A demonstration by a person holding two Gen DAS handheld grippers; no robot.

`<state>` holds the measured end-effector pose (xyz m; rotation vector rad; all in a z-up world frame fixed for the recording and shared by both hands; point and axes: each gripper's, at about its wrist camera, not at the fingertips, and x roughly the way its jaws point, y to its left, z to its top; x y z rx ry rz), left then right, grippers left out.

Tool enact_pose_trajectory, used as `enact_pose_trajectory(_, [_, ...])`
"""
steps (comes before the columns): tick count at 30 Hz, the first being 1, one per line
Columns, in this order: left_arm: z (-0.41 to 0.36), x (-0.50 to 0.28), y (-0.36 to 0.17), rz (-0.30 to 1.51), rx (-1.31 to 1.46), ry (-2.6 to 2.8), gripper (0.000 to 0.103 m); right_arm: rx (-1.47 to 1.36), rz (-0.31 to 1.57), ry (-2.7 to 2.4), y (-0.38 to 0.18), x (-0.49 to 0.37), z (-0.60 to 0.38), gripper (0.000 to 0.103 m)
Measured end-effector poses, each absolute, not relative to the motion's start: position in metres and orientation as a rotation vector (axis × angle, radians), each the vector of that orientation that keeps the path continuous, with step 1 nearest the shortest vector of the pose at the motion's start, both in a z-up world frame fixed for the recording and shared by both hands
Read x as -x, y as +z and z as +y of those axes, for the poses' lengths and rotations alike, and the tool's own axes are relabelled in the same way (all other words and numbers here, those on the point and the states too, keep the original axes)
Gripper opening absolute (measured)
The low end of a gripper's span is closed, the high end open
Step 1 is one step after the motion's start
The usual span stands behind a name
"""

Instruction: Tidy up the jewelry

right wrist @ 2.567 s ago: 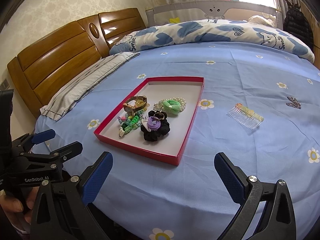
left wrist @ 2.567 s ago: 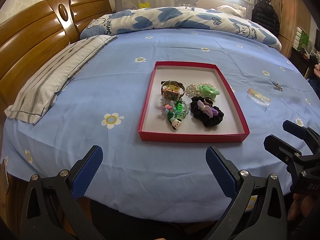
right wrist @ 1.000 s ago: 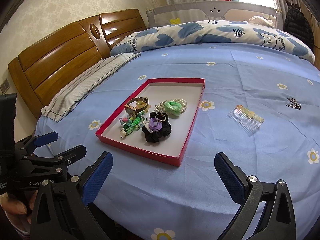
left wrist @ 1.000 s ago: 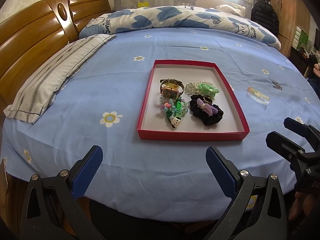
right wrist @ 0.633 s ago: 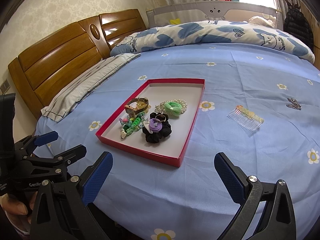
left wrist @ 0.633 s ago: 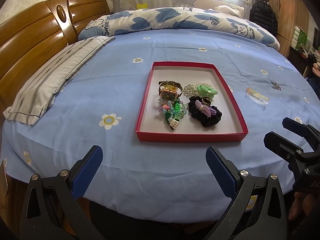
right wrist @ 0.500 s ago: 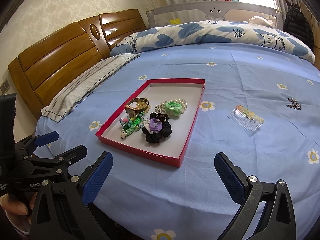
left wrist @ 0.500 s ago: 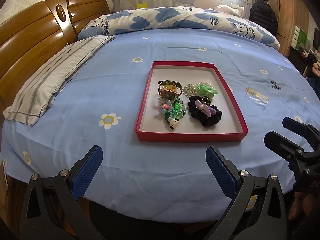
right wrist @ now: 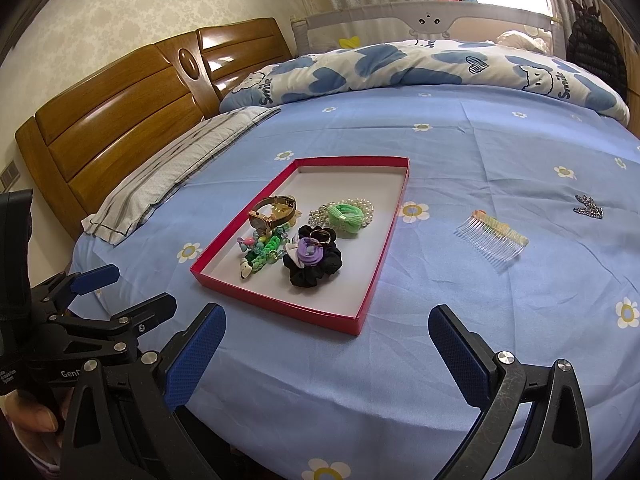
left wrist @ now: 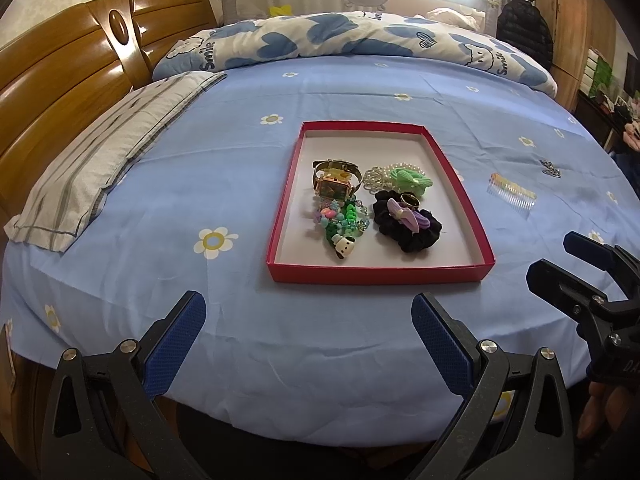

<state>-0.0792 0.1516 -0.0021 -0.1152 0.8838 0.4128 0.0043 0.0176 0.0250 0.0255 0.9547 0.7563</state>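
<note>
Right now, line by line:

Left claw (left wrist: 308, 322): my black jaws with blue textured pads stand wide apart and hold nothing, hovering over the near edge of the bed.

Right claw (right wrist: 327, 334): equally wide open and empty, also at the near edge.

Tray (left wrist: 462, 189): a shallow rectangular red cardboard lid with a pale inside, flat on the sheet, straight ahead of my left claw and ahead-left of my right one; neither claw touches it.

Tray contents: a gold-toned wristwatch (left wrist: 335, 181) with a square dark dial, a green fabric hair tie (left wrist: 412, 176) lying on a pearl strand (left wrist: 376, 176), a green beaded charm chain (left wrist: 342, 224) ending in a small white dog head, and a ruffled black scrunchie (left wrist: 410, 232) with a purple bow and a gold ring (left wrist: 410, 200) on top.

Hair comb (right wrist: 493, 243): clear plastic teeth under a pastel spine, on the sheet right of the tray, well apart from my claws.

Rhinestone clip (right wrist: 588, 207): small, dark and sparkly, beyond the comb.

Bedsheet (right wrist: 460, 152): smooth light-blue cotton with daisy prints.

Views: my right camera shows the left claw (right wrist: 120, 292) from the side with a thumb below it; my left camera catches the right claw (left wrist: 576, 264) at its right edge.
</note>
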Motion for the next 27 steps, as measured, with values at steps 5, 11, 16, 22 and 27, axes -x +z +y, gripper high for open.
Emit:
enact_pose_trajectory(5, [0.1517, 0.0792, -0.0022, 0.885, 0.116, 0.412, 0.103, -0.028, 0.955, 0.755, 0.0251, -0.0046, 0.0175, 0.102])
enact_pose_trajectory(11, [0.1517, 0.0792, -0.0019, 0.884, 0.116, 0.413, 0.103, -0.033, 0.957, 0.750, 0.0259, -0.0080, 0.0174, 0.102])
enact_pose_trajectory(16, [0.1518, 0.0786, -0.0022, 0.884, 0.115, 0.411, 0.103, -0.033, 0.960, 0.751, 0.0255, -0.0078, 0.0175, 0.102])
enact_pose_trajectory(22, [0.1514, 0.0741, -0.0039, 0.891, 0.119, 0.405, 0.103, -0.034, 0.963, 0.751, 0.0241, -0.0110, 0.0174, 0.102])
enact_pose_trajectory(27, [0.1521, 0.0698, -0.0052, 0.892, 0.121, 0.391, 0.103, -0.034, 0.963, 0.751, 0.0230, -0.0116, 0.0175, 0.102])
